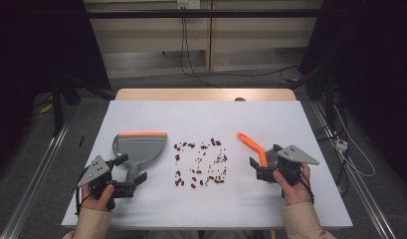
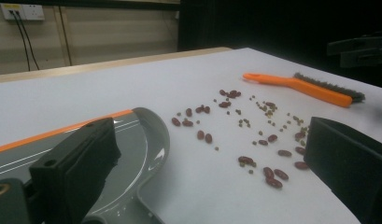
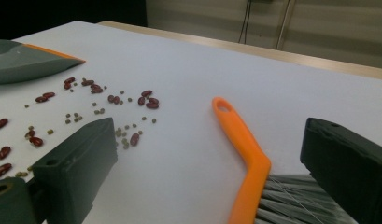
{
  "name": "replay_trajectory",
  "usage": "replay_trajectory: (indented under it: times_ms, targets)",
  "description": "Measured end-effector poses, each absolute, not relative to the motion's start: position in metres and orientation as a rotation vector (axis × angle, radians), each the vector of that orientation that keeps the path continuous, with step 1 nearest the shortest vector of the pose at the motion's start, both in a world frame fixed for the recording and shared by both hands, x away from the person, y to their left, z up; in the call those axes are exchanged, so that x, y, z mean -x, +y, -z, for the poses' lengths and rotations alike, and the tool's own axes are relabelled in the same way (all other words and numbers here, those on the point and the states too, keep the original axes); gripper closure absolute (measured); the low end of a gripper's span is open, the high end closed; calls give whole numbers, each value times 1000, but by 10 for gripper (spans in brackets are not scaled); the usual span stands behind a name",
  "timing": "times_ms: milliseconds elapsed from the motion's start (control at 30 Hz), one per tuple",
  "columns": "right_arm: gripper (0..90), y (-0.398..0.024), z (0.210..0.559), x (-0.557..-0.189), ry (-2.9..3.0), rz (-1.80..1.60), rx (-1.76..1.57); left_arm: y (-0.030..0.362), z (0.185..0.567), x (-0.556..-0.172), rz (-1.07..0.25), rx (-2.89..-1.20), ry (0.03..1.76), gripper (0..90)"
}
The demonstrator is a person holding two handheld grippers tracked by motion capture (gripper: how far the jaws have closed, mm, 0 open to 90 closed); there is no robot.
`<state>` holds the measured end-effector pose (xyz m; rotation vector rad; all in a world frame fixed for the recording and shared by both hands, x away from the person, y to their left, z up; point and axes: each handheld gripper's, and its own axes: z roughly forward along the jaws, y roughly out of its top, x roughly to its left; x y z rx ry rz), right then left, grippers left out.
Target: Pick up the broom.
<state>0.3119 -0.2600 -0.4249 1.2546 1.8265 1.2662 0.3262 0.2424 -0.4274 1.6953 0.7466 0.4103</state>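
A grey dustpan (image 1: 141, 145) with an orange lip lies at the table's left, its handle pointing toward me. My left gripper (image 1: 131, 169) stands open, its jaws on either side of that handle without closing on it. In the left gripper view the dustpan (image 2: 137, 140) lies by the left jaw. Red and small green beans (image 1: 201, 164) are scattered mid-table. An orange brush (image 1: 253, 146) lies at the right. My right gripper (image 1: 265, 156) is open with the bristle end between its jaws. The brush (image 3: 242, 140) runs up between the jaws in the right gripper view.
The white table (image 1: 206, 114) has a wooden strip at its far edge. Cables hang down the back wall and trail on the floor to the right. Metal rails run along both sides of the table.
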Motion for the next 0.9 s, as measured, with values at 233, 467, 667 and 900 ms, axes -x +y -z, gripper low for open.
replay_trajectory:
  times_ms: [233, 467, 667, 900]
  targets:
    - [58, -269, 419, -331, 1809, -1226, -1343, 241, 429, -326, -406, -1706, 740, 27]
    - [100, -269, 421, -348, 1869, -1153, -1410, 243, 430, -327, -402, -1692, 754, 27]
    - [135, -272, 424, -362, 1902, -1116, -1468, 245, 429, -327, -406, -1686, 750, 27]
    - [341, -273, 419, -376, 1994, -1096, -1505, 244, 428, -327, -410, -1681, 749, 27]
